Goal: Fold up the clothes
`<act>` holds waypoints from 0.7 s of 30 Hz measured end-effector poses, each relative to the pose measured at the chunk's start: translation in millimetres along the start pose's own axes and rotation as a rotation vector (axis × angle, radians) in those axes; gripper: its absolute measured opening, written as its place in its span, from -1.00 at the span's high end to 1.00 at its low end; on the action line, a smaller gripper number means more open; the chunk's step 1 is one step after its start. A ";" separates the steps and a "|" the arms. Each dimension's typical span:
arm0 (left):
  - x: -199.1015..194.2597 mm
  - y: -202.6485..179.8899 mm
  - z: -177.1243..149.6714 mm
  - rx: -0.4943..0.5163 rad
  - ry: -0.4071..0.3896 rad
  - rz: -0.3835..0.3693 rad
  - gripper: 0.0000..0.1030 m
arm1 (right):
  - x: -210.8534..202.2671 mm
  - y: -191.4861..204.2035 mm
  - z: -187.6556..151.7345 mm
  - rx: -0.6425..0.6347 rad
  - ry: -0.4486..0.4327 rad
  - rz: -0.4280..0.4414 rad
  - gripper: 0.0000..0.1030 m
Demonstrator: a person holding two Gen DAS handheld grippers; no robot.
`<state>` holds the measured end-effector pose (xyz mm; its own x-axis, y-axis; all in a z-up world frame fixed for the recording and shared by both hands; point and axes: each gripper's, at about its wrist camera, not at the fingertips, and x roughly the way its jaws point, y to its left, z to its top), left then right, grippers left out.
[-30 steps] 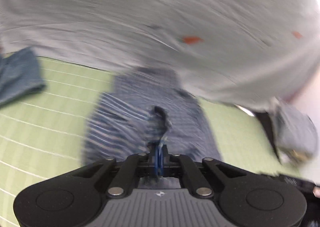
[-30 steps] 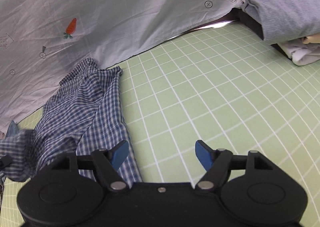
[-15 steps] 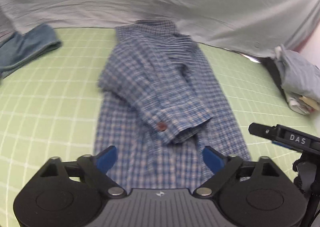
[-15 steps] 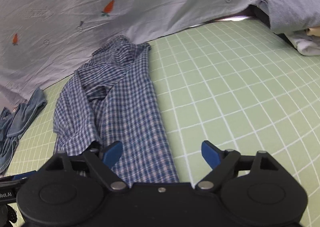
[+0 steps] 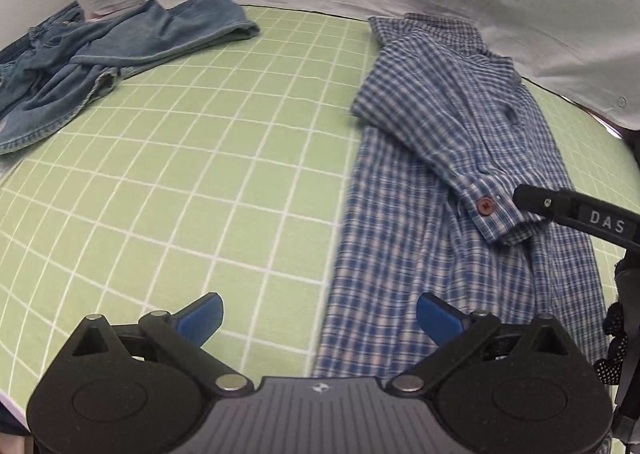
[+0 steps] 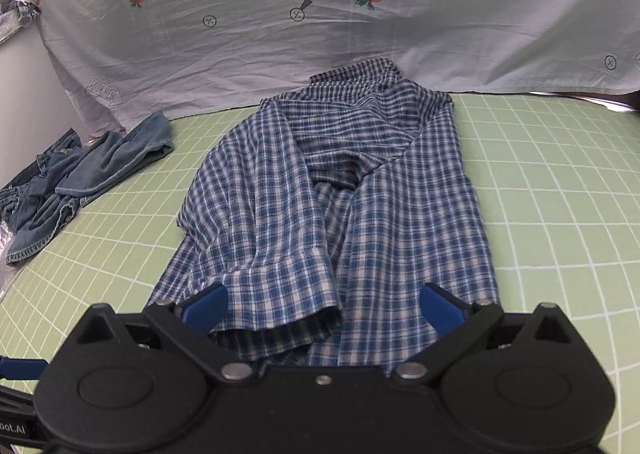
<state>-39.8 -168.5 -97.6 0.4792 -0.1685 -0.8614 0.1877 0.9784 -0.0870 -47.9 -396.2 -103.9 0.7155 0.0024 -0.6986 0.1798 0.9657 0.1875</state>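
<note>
"LOOK HERE" on sheet [image 6: 320, 38]; "DAS" on right gripper [image 5: 576, 210].

left tool [image 5: 318, 318] released shirt [image 5: 460, 182], jaws wide

Left tongs [image 5: 318, 318] and right tongs [image 6: 324, 308], both tilted downward, jaws wide apart and empty.

Blue-wht plaid shirt [image 6: 360, 190], grn mat [image 5: 200, 174]
</note>
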 end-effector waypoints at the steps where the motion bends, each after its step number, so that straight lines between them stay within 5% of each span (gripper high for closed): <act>1: -1.5 1.7 -0.2 -0.004 0.002 -0.003 -0.97 | 3.6 1.1 1.1 0.002 0.022 0.005 -0.90; 3: -5.5 3.9 -0.4 -0.007 0.000 -0.006 -0.97 | 4.6 0.9 2.5 0.020 0.040 0.022 -0.26; 7: -13.7 5.9 -0.7 -0.009 -0.012 -0.024 -0.97 | -3.2 -0.7 1.3 0.083 0.041 0.048 0.62; 8: -15.5 5.7 -0.7 -0.007 -0.016 -0.029 -0.98 | -8.4 -1.9 -0.7 0.097 0.033 0.062 0.96; 16: -22.2 -3.0 -2.0 0.046 -0.033 -0.075 -0.98 | -70.1 -5.1 -33.4 0.253 -0.023 0.150 0.97; 21: -26.8 -6.8 -14.7 0.096 -0.033 -0.081 -0.99 | -111.3 -16.9 -85.8 0.355 0.038 0.101 0.97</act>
<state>-66.5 -168.9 -81.2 0.4863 -0.2520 -0.8366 0.3071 0.9457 -0.1063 -188.5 -390.6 -88.6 0.7171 0.1093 -0.6883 0.3375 0.8096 0.4802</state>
